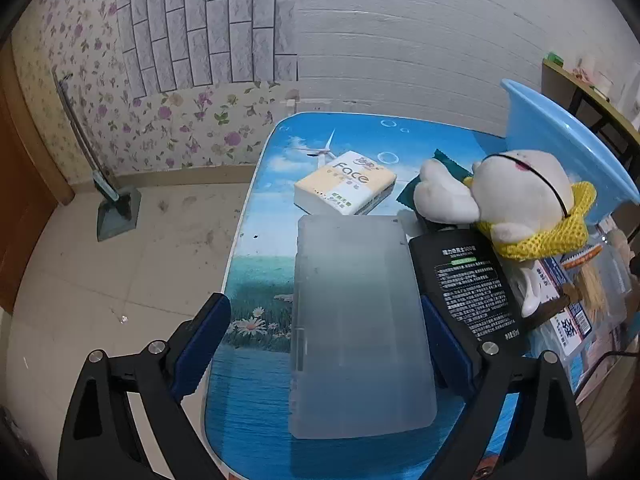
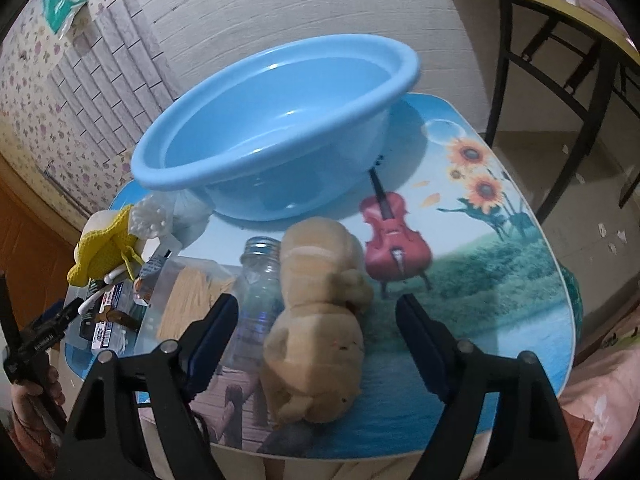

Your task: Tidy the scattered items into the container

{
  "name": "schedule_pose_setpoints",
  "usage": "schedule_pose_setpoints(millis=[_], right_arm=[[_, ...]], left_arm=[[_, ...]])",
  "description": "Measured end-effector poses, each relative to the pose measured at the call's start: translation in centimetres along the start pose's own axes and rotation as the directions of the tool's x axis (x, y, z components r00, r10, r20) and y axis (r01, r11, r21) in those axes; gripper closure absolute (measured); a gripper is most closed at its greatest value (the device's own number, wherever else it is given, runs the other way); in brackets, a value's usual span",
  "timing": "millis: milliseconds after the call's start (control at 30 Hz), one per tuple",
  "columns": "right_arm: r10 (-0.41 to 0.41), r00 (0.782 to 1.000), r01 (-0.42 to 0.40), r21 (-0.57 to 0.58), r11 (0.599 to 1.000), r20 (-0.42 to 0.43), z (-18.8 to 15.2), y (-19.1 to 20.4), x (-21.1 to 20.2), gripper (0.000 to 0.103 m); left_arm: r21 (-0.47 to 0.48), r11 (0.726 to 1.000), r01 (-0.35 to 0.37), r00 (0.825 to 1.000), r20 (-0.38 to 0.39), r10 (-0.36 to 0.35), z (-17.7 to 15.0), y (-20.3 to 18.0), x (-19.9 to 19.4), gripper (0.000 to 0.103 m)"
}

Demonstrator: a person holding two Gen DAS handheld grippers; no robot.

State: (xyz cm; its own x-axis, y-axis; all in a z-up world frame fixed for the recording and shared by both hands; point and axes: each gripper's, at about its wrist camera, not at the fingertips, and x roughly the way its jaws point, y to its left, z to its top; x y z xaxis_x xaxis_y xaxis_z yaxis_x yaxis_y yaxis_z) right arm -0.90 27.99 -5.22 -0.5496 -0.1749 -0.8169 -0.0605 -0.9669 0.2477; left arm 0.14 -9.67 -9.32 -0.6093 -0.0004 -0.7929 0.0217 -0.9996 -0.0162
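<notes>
A light blue basin (image 2: 276, 128) stands at the back of the picture-printed table; its rim also shows in the left wrist view (image 1: 560, 136). My left gripper (image 1: 324, 328) is open, its fingers on either side of a frosted plastic box (image 1: 356, 324) lying flat. Beside the box lie a black bottle (image 1: 468, 284), a white plush with a yellow scarf (image 1: 516, 196) and a tissue pack (image 1: 346, 182). My right gripper (image 2: 320, 332) is open around a tan plush toy (image 2: 320, 312). A clear jar (image 2: 256, 288) lies left of the plush.
A dark green packet (image 1: 444, 164) lies behind the white plush. A clear bag of sticks (image 2: 192, 296) and packaged items (image 2: 108, 320) lie at the left. The table (image 2: 500, 280) ends close on the left in the left wrist view. A black-framed desk (image 2: 560, 40) stands at the right.
</notes>
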Motion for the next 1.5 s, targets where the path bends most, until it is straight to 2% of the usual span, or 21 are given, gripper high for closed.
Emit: schedule_pose_setpoints(millis=[167, 433, 567, 700, 800, 833, 900, 933, 967, 1000, 1100, 1267, 1367, 1500], right_arm=[[-0.041, 0.999, 0.042, -0.009, 0.999, 0.015, -0.3, -0.4, -0.6, 0.023], [-0.048, 0.999, 0.047, -0.040, 0.998, -0.020, -0.5, 0.0, 0.7, 0.025], [-0.053, 0.998, 0.053, -0.033, 0.998, -0.016, -0.7, -0.3, 0.9, 0.026], [-0.058, 0.998, 0.058, -0.069, 0.996, 0.004, -0.7, 0.1, 0.6, 0.041], [-0.045, 0.999, 0.044, -0.082, 0.996, -0.011, -0.8, 0.4, 1.0, 0.043], [-0.043, 0.999, 0.042, -0.082, 0.996, -0.013, -0.8, 0.4, 1.1, 0.043], [-0.039, 0.999, 0.038, -0.081, 0.996, -0.016, -0.8, 0.3, 1.2, 0.043], [-0.039, 0.999, 0.038, -0.085, 0.996, -0.014, -0.8, 0.4, 1.2, 0.043], [-0.038, 0.999, 0.037, -0.091, 0.995, -0.011, -0.8, 0.4, 1.2, 0.047], [-0.022, 1.000, 0.021, -0.098, 0.995, -0.008, -0.9, 0.5, 1.1, 0.056], [-0.042, 0.999, 0.044, -0.137, 0.990, 0.013, -1.1, 1.2, 0.6, 0.057], [-0.005, 0.999, 0.010, -0.129, 0.992, 0.036, -0.8, 1.3, -0.5, 0.057], [0.025, 0.999, -0.020, -0.138, 0.990, 0.038, -0.9, 1.5, -1.5, 0.057], [0.101, 0.994, -0.095, -0.127, 0.987, 0.042, -0.7, 1.6, -3.4, 0.057]], left_arm=[[-0.002, 1.000, -0.001, 1.000, -0.018, 0.001, -0.1, 0.0, 0.8, 0.012], [-0.035, 0.999, 0.015, 1.000, -0.002, -0.016, -0.2, 0.6, 1.1, 0.010], [-0.007, 1.000, -0.015, 1.000, -0.002, 0.015, -0.2, 0.7, 1.5, 0.009], [-0.008, 1.000, -0.012, 1.000, 0.006, 0.012, -0.2, 0.8, 1.5, 0.009], [-0.002, 1.000, -0.012, 1.000, 0.015, 0.012, -0.1, 0.8, 1.5, 0.010], [0.006, 1.000, -0.011, 1.000, 0.019, 0.011, -0.1, 0.6, 1.4, 0.011], [0.024, 1.000, 0.008, 0.999, 0.041, -0.009, 0.0, 0.3, 1.0, 0.041], [0.030, 1.000, -0.010, 0.999, 0.045, 0.009, 0.0, 0.2, 0.8, 0.041], [0.036, 0.999, -0.031, 0.998, 0.059, 0.029, -0.1, 0.1, 0.4, 0.041], [0.034, 0.999, -0.031, 0.997, 0.072, 0.029, -0.1, 0.2, 0.0, 0.041], [0.007, 1.000, 0.001, 0.996, 0.089, -0.002, 0.3, 0.5, -1.1, 0.041], [0.003, 1.000, -0.005, 0.992, 0.127, 0.005, 1.4, 0.0, -3.5, 0.041], [-0.008, 1.000, -0.018, 0.992, 0.127, 0.019, 2.0, -0.6, -4.8, 0.041], [0.010, 1.000, 0.010, 0.989, 0.146, -0.012, 3.0, -2.4, -7.0, 0.041]])
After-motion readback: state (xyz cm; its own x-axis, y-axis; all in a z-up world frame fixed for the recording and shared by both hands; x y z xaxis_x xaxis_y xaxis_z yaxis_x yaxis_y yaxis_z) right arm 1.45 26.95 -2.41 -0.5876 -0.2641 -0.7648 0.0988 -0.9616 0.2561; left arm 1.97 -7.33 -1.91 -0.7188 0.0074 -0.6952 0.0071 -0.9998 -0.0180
